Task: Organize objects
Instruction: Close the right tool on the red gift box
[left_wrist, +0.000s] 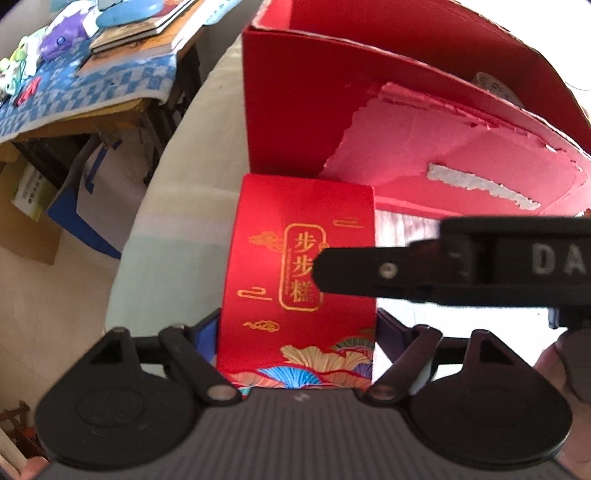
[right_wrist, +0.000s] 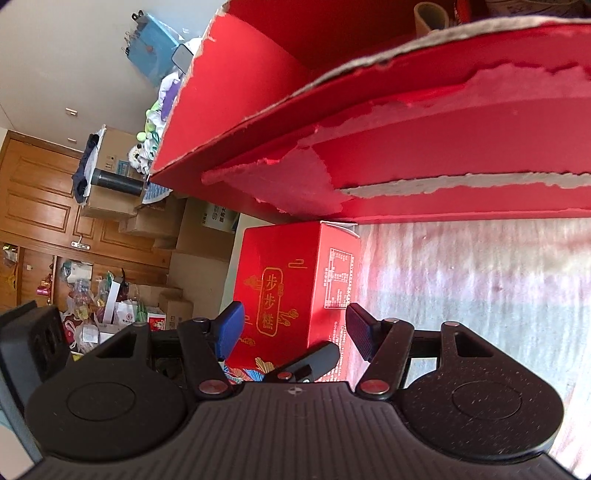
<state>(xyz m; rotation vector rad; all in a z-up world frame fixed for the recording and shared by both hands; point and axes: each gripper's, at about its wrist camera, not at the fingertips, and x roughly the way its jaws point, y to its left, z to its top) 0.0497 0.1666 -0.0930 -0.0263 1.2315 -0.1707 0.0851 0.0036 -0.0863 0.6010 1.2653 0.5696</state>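
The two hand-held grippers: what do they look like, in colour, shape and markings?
Each hand-held gripper has a black ribbed body, two round black discs and black linkage bars with silver rivets. The right hand-held gripper has blue ribbed finger pads. Grey letters "DA" mark its side.

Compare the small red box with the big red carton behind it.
The small box is closed and intact; the carton is open on top, its outer paper torn and peeling. The small box carries gold characters and a colourful fan pattern; the carton's visible sides are plain. The small box sits between the left tongs; the carton is ungripped. Both are red cardboard, standing close together on the same surface.
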